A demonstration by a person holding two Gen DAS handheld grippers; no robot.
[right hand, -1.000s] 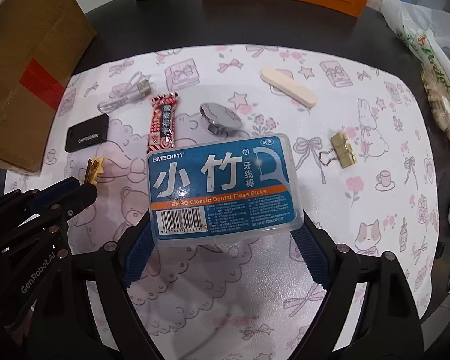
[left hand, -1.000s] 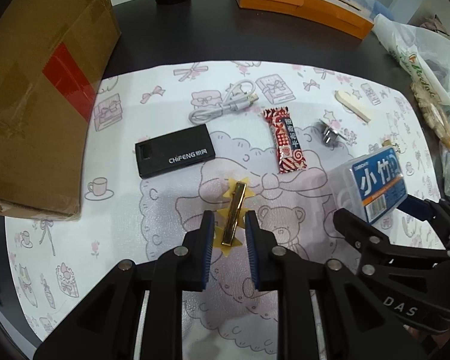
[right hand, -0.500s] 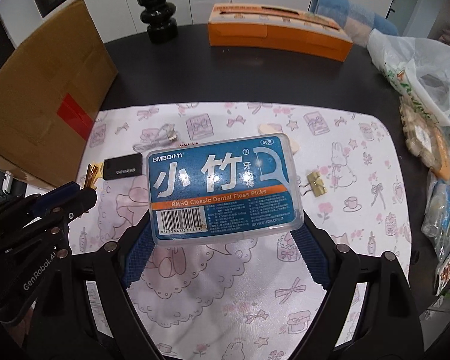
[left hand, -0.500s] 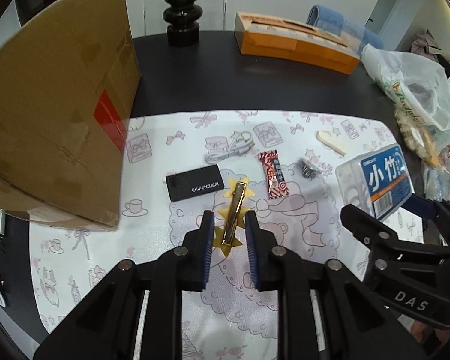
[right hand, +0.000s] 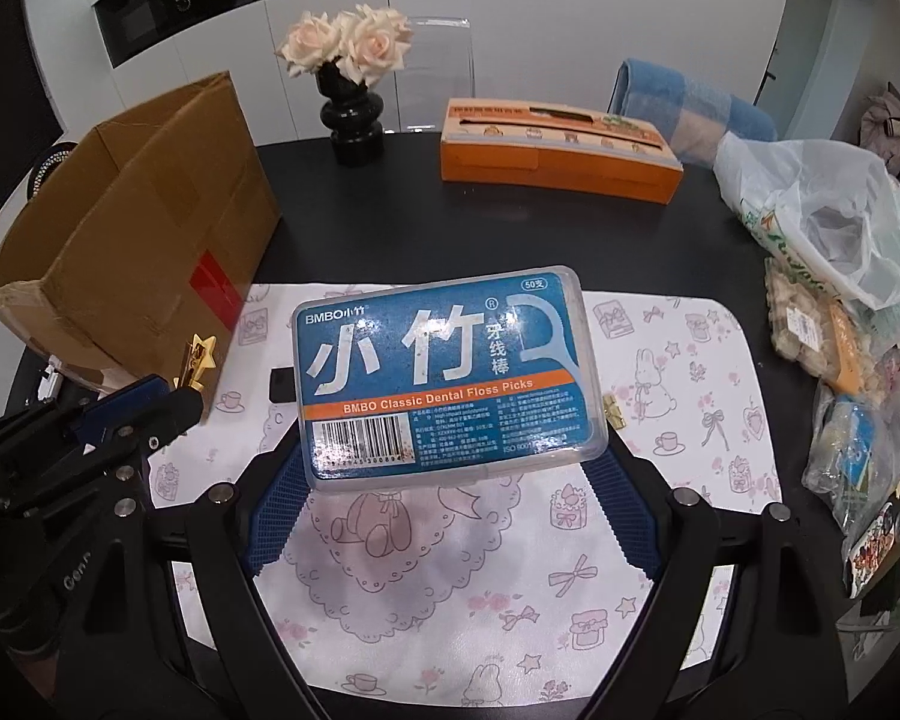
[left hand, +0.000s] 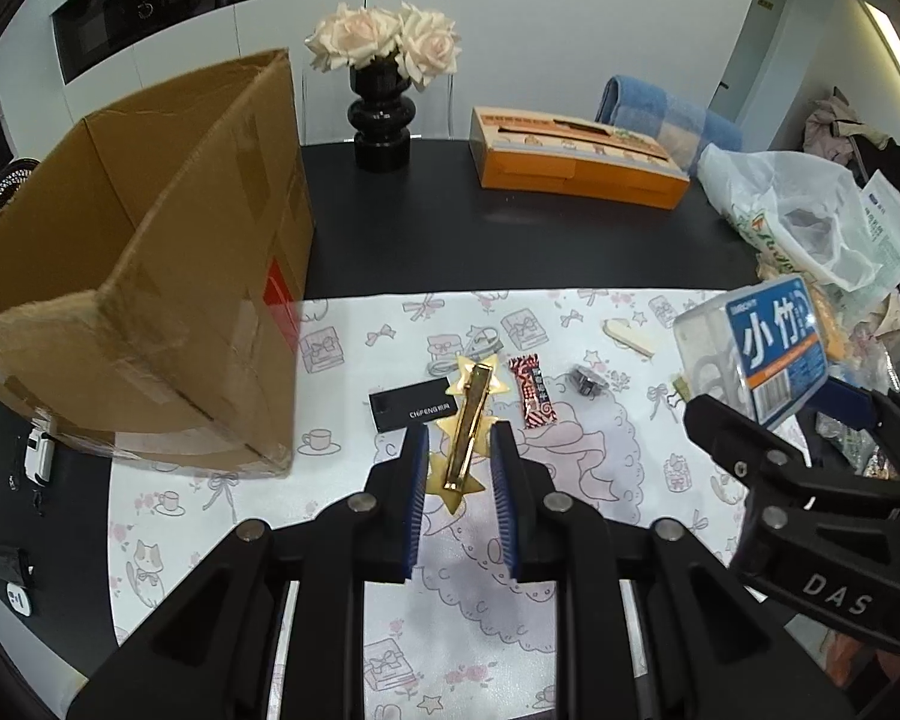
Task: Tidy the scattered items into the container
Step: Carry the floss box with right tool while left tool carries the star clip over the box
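My left gripper [left hand: 459,450] is shut on a gold star hair clip [left hand: 469,414], held above the patterned mat [left hand: 570,540]. The right gripper [right hand: 450,480] is shut on a clear box of dental floss picks [right hand: 444,372] with a blue label, also held in the air. An open cardboard box [left hand: 150,300] stands on the left, its top open. On the mat lie a black card case [left hand: 414,411], a red snack bar [left hand: 531,399], a white cable [left hand: 468,348], a small metal piece [left hand: 588,381], a wooden stick [left hand: 630,336] and a gold binder clip [right hand: 613,408].
A black vase of roses [left hand: 384,120] and an orange tissue box [left hand: 576,162] stand at the back of the dark table [left hand: 450,240]. Plastic bags and packets [right hand: 822,252] crowd the right edge. A blue towel [right hand: 690,102] hangs behind.
Both grippers have risen well above the mat with the hair clip and the floss box in them. The cardboard box's open top and the room behind have come into view.
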